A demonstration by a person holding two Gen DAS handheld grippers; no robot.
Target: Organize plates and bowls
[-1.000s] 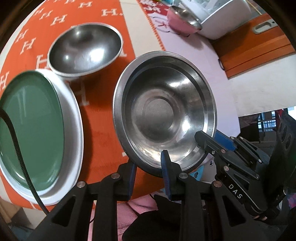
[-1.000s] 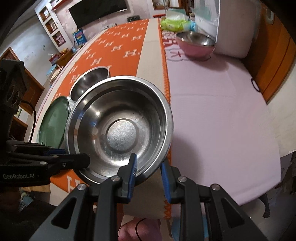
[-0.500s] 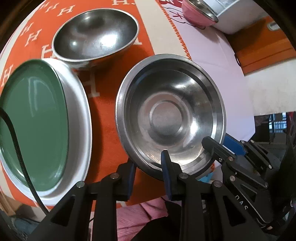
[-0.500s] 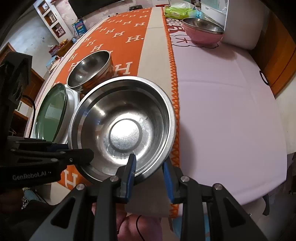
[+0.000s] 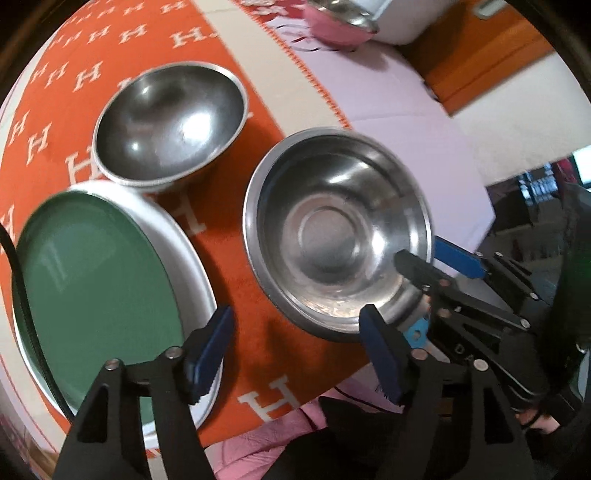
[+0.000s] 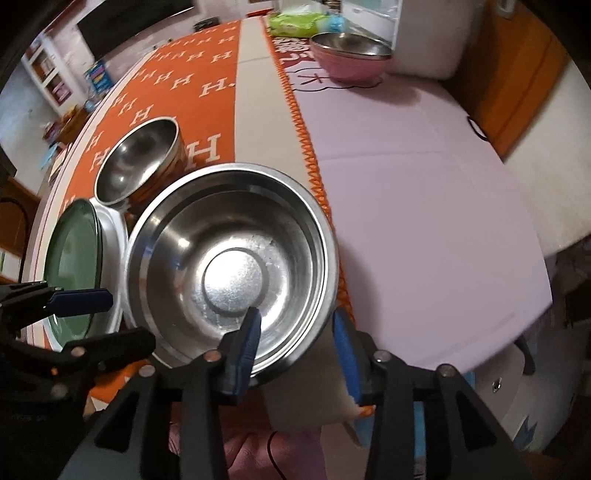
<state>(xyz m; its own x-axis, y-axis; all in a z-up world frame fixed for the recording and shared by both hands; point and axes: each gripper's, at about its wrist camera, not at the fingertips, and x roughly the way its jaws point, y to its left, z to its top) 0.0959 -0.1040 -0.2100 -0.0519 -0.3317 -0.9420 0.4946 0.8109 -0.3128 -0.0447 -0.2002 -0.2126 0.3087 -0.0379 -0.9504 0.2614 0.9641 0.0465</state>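
Orange tablecloth point(image 5: 258, 321) ahead: we set the wide steel bowl point(image 5: 338, 230) down; left gripper point(image 5: 295, 354) and right gripper point(image 6: 295, 341) jaws opening, releasing its rim. Small steel bowl point(image 5: 168, 122) beyond remains unstacked.

An orange cloth point(image 6: 207, 66) patterned with white H letters covers the left part of the worktop point(image 6: 424, 206), ending in a beige band point(image 6: 255, 92) with an orange zigzag edge. To its right lies a pale lilac cloth. At the far end sit a green packet point(image 6: 295, 22) and a white appliance point(image 6: 428, 44). A wooden panel point(image 6: 517, 74) stands at right; shelves point(image 6: 48, 74) line the far wall.
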